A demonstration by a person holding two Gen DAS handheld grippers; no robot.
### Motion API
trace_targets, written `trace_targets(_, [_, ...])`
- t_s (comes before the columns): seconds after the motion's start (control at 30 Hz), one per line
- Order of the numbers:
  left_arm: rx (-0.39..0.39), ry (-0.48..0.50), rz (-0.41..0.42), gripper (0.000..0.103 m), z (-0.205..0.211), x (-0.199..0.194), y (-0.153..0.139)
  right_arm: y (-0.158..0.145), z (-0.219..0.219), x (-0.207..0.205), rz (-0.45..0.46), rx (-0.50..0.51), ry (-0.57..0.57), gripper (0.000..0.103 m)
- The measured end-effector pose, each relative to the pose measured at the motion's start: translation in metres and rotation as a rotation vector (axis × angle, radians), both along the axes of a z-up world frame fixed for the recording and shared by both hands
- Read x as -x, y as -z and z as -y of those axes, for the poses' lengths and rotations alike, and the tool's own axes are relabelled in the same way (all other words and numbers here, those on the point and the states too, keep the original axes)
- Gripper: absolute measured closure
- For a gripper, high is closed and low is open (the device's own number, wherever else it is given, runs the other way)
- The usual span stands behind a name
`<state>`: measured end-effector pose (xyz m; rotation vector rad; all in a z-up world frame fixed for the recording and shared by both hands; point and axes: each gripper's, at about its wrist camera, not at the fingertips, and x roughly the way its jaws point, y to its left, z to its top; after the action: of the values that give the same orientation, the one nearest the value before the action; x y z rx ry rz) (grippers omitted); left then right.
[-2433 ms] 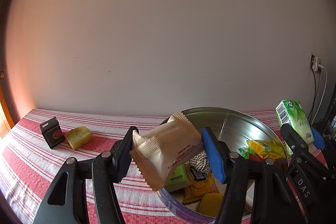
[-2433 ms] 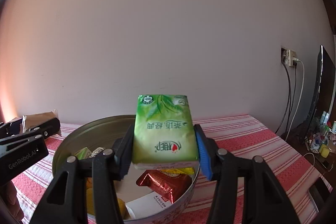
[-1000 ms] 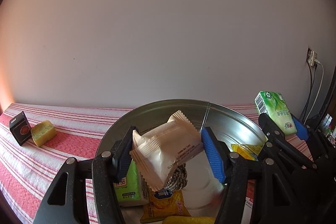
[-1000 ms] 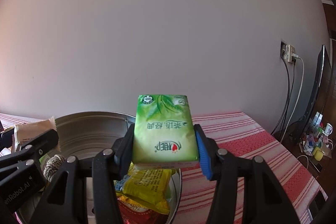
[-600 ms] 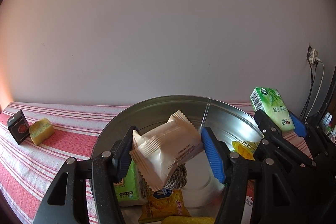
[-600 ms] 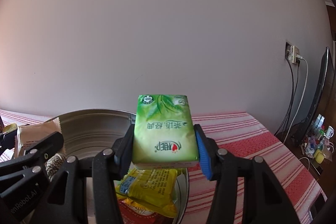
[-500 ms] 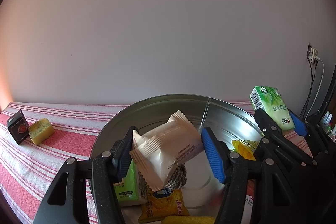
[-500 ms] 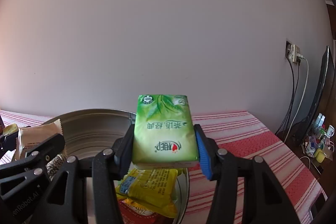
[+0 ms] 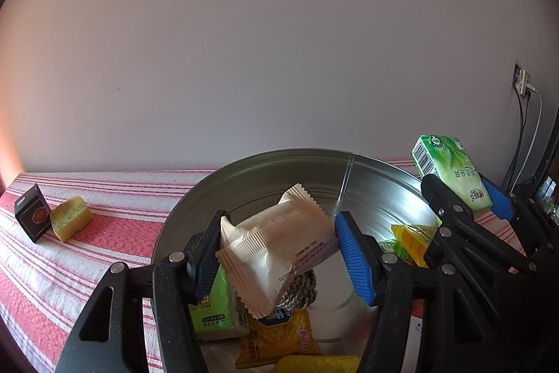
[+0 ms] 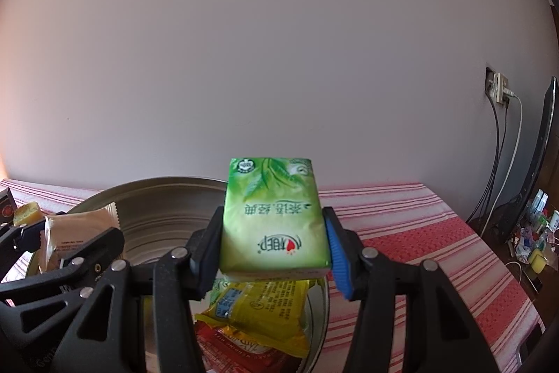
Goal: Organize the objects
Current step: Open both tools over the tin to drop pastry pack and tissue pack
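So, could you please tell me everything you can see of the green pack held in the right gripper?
The green pack is a soft, glossy, rectangular plastic-wrapped packet with leaf artwork, a round emblem and printed characters that read upside down from the right wrist; a barcode shows on one side in the left wrist view. The right gripper clamps its sides, holding it tilted above the metal tub's rim, clear of the snacks below.
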<state>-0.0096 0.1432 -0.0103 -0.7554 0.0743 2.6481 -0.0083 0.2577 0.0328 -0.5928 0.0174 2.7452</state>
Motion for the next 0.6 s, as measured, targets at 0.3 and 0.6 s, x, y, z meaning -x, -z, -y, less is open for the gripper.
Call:
trace_targets(0.3, [0.048, 0.000, 0.005, 0.039, -0.009, -0.016, 0.002, 0.002, -0.002, 0.002, 0.022, 0.033, -0.017, 0.049])
trace_targets(0.6, [0.064, 0.011, 0.037, 0.038, -0.010, -0.025, 0.007, 0.007, -0.015, 0.008, 0.073, 0.204, -0.074, 0.049])
